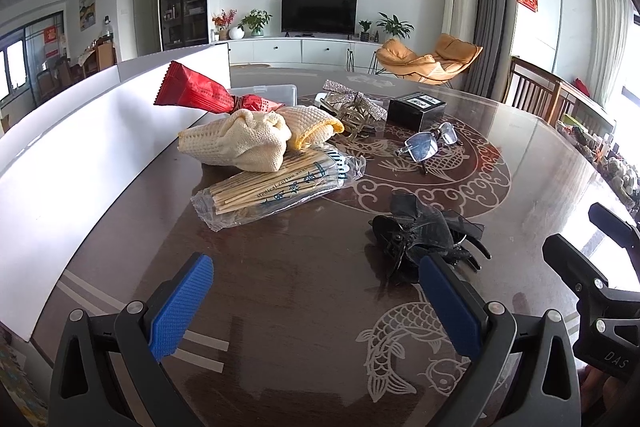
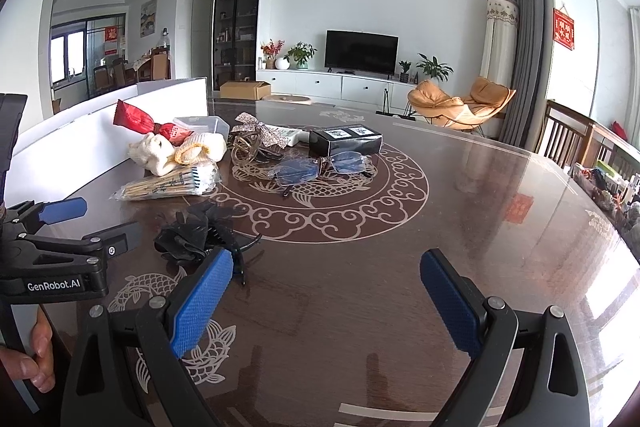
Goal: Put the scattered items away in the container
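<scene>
Scattered on the dark table are a black hair claw [image 1: 424, 235] [image 2: 196, 233], a bag of cotton swabs [image 1: 276, 187] [image 2: 170, 185], cream knit cloths [image 1: 248, 141] [image 2: 176, 149], a red snack packet [image 1: 200, 93] [image 2: 142, 121], glasses [image 1: 430, 143] [image 2: 320, 167], a glittery bow clip [image 1: 352, 105] [image 2: 260, 137] and a black box [image 1: 416, 109] [image 2: 346, 141]. A clear plastic container [image 1: 276, 93] [image 2: 200, 125] sits behind the pile. My left gripper [image 1: 316, 303] is open, its right pad beside the claw. My right gripper [image 2: 326, 299] is open and holds nothing.
A white partition [image 1: 80, 163] [image 2: 80, 143] lines the table's left side. Wooden chairs [image 1: 536, 91] [image 2: 568, 131] and a cluttered ledge stand at the right. In the right wrist view a hand [image 2: 38, 359] holds the left gripper's handle. A cardboard box [image 2: 244, 89] sits beyond the table.
</scene>
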`<action>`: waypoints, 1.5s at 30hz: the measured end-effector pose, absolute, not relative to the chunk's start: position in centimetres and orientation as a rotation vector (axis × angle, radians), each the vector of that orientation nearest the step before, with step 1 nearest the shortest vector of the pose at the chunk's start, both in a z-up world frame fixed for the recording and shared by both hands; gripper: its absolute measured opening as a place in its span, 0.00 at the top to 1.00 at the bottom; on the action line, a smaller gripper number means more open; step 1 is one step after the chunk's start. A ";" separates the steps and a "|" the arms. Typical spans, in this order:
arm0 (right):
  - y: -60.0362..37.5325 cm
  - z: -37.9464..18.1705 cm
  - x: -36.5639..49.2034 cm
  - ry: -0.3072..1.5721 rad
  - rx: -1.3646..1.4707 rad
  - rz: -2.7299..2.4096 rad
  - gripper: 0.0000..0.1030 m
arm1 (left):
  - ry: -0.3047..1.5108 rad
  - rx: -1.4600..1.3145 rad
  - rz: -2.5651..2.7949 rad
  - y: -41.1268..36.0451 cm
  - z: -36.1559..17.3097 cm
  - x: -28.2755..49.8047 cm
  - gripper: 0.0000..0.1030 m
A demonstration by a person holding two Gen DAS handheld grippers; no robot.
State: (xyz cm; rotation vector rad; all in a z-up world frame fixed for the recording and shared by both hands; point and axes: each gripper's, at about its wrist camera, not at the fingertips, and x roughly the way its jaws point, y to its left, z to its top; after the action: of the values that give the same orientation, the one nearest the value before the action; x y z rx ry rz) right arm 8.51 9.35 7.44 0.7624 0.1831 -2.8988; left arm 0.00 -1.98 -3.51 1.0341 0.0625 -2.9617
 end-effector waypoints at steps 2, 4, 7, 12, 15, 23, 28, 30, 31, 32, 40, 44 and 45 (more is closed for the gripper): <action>9.2 7.4 8.5 0.188 0.758 -2.897 0.07 | 0.056 1.038 -2.962 -1.9 -3.6 0.0 0.00; 9.3 7.4 8.5 0.183 0.756 -2.895 0.07 | 0.052 1.035 -2.963 -1.8 -3.6 -0.1 0.00; 9.4 7.4 8.5 0.165 0.755 -2.894 0.07 | 0.042 1.040 -2.962 -1.6 -3.7 -0.2 0.00; 9.5 7.5 8.6 0.164 0.752 -2.893 0.07 | 0.039 1.034 -2.966 -1.5 -3.5 0.0 0.00; 9.5 7.4 8.6 0.160 0.758 -2.894 0.07 | 0.034 1.029 -2.966 -1.5 -3.5 0.0 0.00; 9.6 7.4 8.5 0.155 0.762 -2.892 0.07 | 0.039 1.026 -2.961 -1.7 -3.4 0.0 0.00; 9.6 7.4 8.5 0.153 0.770 -2.891 0.07 | 0.039 1.017 -2.965 -1.8 -3.3 0.1 0.00; 9.5 7.3 8.5 0.153 0.769 -2.892 0.07 | 0.042 1.017 -2.966 -1.9 -3.3 0.1 0.00; 9.5 7.3 8.5 0.156 0.769 -2.892 0.07 | 0.043 1.015 -2.965 -1.9 -3.3 0.2 0.00; 9.4 7.3 8.5 0.162 0.772 -2.891 0.07 | 0.046 1.011 -2.966 -2.0 -3.3 0.2 0.00; 9.2 7.2 8.6 0.185 0.773 -2.887 0.07 | 0.061 1.011 -2.975 -2.2 -3.5 0.2 0.00; 9.2 7.2 8.7 0.185 0.766 -2.885 0.07 | 0.034 1.006 -2.981 -1.8 -3.5 0.3 0.00; 9.1 7.2 8.7 0.189 0.763 -2.884 0.07 | 0.030 1.008 -2.983 -1.7 -3.5 0.4 0.00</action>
State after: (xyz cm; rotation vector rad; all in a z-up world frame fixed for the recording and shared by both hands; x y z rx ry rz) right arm 8.71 9.11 7.18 0.7632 0.1887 -2.8843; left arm 0.36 -1.70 -3.48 1.0077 0.0297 -2.9826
